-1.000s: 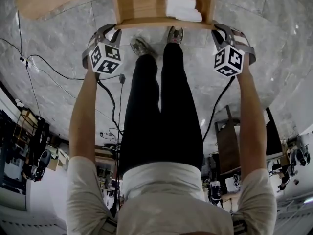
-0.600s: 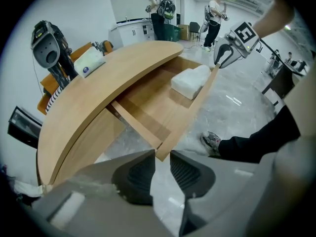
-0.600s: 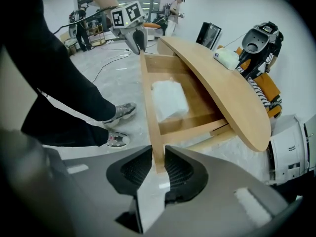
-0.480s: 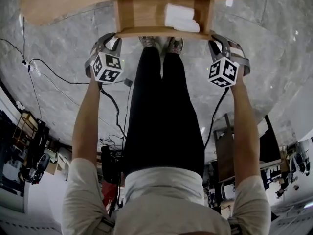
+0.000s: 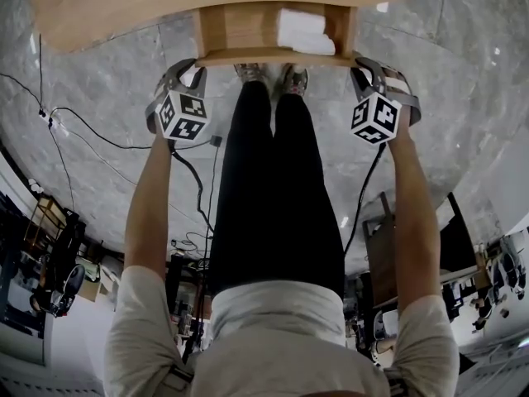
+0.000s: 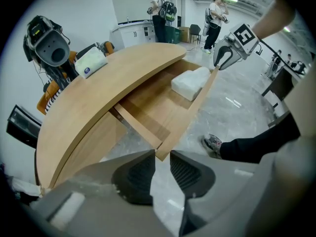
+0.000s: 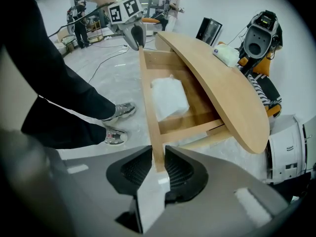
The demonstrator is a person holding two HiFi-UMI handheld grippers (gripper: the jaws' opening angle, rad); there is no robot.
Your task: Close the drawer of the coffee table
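The wooden coffee table (image 5: pixel 124 15) has its drawer (image 5: pixel 244 27) pulled out, with a white packet (image 5: pixel 306 31) lying in it. My left gripper (image 5: pixel 188 60) is at the left end of the drawer front (image 5: pixel 273 56). In the left gripper view that gripper (image 6: pixel 160 164) is open, with the panel's corner (image 6: pixel 190 112) between its fingertips. My right gripper (image 5: pixel 369 60) is at the other end. In the right gripper view it (image 7: pixel 158 169) is shut on the drawer front (image 7: pixel 150 102), whose edge fills the gap between the pads.
My shoes (image 5: pixel 285 74) stand on the grey marble floor just under the drawer front. Black cables (image 5: pixel 99 131) trail across the floor at left. A white tissue pack (image 6: pixel 90 62) lies on the table top. Behind the table is a robot head (image 6: pixel 49 46), and people (image 6: pixel 159 4) stand far off.
My feet have come together under the drawer front, and the head view has shifted slightly. Both grippers stay at the drawer's front corners.
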